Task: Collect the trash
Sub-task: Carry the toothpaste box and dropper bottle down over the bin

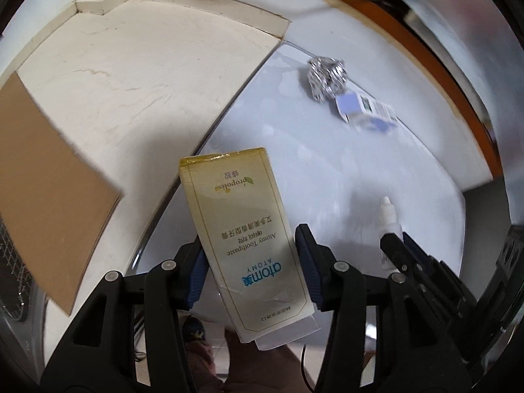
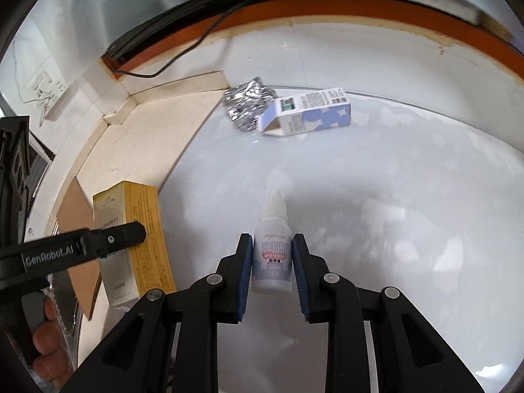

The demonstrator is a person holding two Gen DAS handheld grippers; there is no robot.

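Trash status: left gripper [image 1: 252,262] clamped on the toothpaste box [image 1: 249,229], long axis running fwd along the fingers. Right gripper [image 2: 272,268] squeezing the dropper bottle [image 2: 272,255]. Only 2 pieces left, foil ball [image 2: 247,106] & small carton [image 2: 308,111], touching, far side of the table [image 2: 393,196], nearer the right gripper imo.
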